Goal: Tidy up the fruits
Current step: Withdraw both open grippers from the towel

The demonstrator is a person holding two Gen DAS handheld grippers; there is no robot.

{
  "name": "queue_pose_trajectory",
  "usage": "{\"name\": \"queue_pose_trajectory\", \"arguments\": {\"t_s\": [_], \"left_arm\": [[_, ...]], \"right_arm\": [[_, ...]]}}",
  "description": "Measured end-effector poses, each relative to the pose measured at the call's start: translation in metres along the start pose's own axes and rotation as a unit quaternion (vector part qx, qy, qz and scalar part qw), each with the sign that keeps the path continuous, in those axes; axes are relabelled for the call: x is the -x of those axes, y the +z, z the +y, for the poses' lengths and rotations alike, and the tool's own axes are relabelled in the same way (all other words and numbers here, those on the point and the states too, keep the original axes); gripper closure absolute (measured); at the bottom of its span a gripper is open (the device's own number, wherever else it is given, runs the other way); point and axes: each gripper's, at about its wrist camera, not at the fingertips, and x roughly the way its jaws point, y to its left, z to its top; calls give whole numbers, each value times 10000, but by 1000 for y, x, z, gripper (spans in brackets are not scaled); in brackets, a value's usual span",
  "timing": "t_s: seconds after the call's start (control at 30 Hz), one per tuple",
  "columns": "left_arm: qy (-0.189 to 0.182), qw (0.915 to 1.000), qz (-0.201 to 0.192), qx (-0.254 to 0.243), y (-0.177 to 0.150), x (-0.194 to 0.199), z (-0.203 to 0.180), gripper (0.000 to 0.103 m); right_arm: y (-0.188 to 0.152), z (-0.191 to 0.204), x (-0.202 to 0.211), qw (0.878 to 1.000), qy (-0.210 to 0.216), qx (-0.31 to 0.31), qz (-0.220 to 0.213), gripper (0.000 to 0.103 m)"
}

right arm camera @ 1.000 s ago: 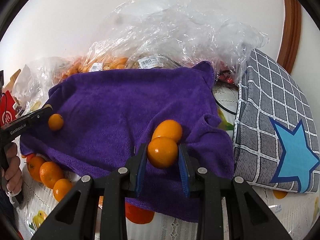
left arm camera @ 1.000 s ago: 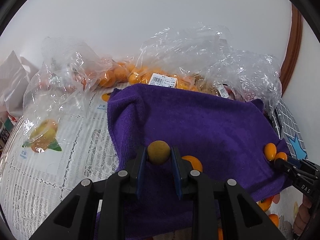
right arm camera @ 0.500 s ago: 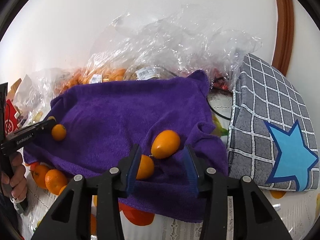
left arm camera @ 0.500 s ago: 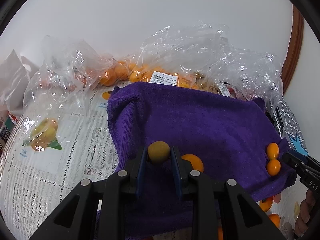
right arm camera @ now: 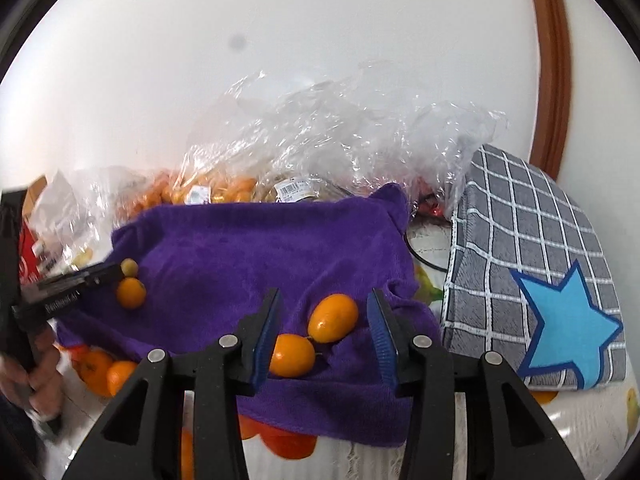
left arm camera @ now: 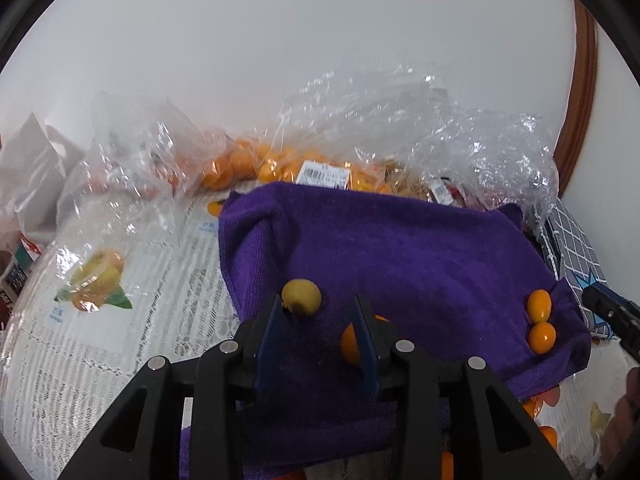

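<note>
Underneath, a white lace tablecloth [left arm camera: 100, 344] carries a purple towel [left arm camera: 400, 256] at frame centre; clear fruit bags [left arm camera: 360, 132] line the white wall behind. Left gripper [left arm camera: 318, 312] jaws are opening, the yellowish fruit [left arm camera: 301, 296] previously clamped now free. Right gripper [right arm camera: 324, 320] stands apart; its released orange kumquat [right arm camera: 291, 354] lies on the towel.

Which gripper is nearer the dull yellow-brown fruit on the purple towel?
Left. The left gripper is opening, with the yellow-brown fruit at its left finger. The right gripper is at the towel's other end, over two orange kumquats.
</note>
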Motion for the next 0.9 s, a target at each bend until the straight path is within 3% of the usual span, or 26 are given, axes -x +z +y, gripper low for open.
{"name": "queue_pose_trajectory", "arguments": {"t_s": [0.17,0.33,0.57,0.73,0.9], "left_arm": [[11,9994,-315,-168,-3,17,-8,64],[-20,9977,-572,-356,-12,40,-14,60],[-6,9972,-727,-180,-34,79,8,57],[84,9977,-625,-238,-47,92,16,57],[174,9991,-370,58,-56,97,35,54]], "right_arm": [[4,5,27,9999,-143,-29,26,60],[-2,3,55,9993,33,-323,181,60],[-26,10,78,9986,-18,-340,416,60],[-44,20,82,9980,103,-355,519,60],[-60,39,81,9979,124,-140,625,63]]}}
